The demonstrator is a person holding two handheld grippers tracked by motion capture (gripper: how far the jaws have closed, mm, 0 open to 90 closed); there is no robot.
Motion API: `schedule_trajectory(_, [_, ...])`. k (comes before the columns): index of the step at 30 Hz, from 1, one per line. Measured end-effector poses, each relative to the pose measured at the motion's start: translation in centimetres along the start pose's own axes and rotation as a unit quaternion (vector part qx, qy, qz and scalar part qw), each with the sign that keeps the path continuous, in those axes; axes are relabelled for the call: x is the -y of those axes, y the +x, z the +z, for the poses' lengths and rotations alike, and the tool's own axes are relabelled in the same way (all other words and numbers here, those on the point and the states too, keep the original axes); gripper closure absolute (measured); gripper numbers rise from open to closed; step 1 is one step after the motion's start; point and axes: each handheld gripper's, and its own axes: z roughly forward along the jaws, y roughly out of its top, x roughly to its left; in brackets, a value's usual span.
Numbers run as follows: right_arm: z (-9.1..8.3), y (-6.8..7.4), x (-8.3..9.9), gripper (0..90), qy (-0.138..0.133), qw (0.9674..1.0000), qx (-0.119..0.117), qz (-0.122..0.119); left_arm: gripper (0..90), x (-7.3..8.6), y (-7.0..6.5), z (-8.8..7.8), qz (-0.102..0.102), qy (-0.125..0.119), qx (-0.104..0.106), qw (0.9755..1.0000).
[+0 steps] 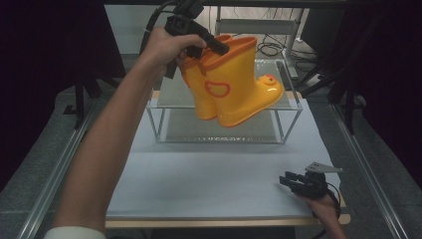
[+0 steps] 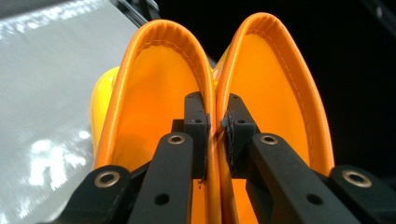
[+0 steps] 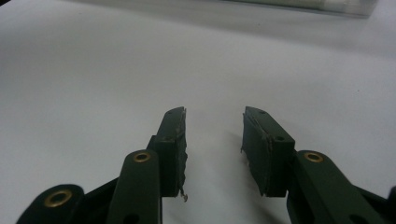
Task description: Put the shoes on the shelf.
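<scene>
Yellow boots (image 1: 234, 84) above glass case (image 1: 293, 107), rims pinched together by left tool (image 2: 216, 123), right tool (image 3: 212, 140) spread over table (image 1: 209, 174)

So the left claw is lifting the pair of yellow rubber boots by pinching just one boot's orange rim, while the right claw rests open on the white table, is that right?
Not quite. The left claw pinches the orange rims of both yellow rubber boots together, one jaw inside each boot, as the left gripper view shows. The rest holds: the right claw rests open on the white table.

Far boot (image 1: 195, 94) mostly behind near boot (image 1: 239, 84).
</scene>
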Motion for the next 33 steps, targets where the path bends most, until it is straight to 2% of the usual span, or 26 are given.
schedule_trajectory(2, [0.0,0.0,0.0,59.2,-0.001,1.0,-0.001,0.0,82.4,-0.7,0.9,0.4,-0.015,-0.012,-0.01,0.9998])
schedule_trajectory(5, [-0.1,-0.1,0.0,59.2,-0.002,1.0,0.0,-0.001,82.4,-1.6,2.1,1.1,-0.04,-0.029,-0.036,0.9981])
schedule_trajectory(10, [0.0,-0.1,0.0,59.2,-0.001,1.0,-0.002,0.001,82.4,-2.8,3.8,2.2,-0.078,-0.045,-0.089,0.992])
schedule_trajectory(12, [0.0,-0.1,0.0,59.2,0.001,1.0,-0.003,0.0,82.4,-3.2,4.4,2.5,-0.086,-0.049,-0.109,0.9891])
schedule_trajectory(16, [0.0,0.0,0.0,59.2,0.0,1.0,-0.003,-0.001,82.3,-3.5,5.5,3.1,-0.098,-0.047,-0.123,0.9865])
schedule_trajectory(22, [0.0,0.0,0.0,59.2,-0.001,1.0,-0.004,0.0,82.3,-3.7,7.1,3.8,-0.127,-0.054,-0.126,0.9824])
schedule_trajectory(24, [0.0,-0.1,0.0,59.2,-0.001,1.0,-0.004,0.0,82.3,-3.7,7.3,4.1,-0.132,-0.054,-0.129,0.9813])
schedule_trajectory(28, [0.0,0.0,0.0,59.2,0.0,1.0,-0.004,-0.001,82.3,-3.7,7.5,4.6,-0.14,-0.057,-0.15,0.9771])
schedule_trajectory(33, [0.0,0.0,0.0,59.2,0.0,1.0,-0.004,0.0,82.1,-3.5,7.9,5.1,-0.145,-0.057,-0.169,0.9732])
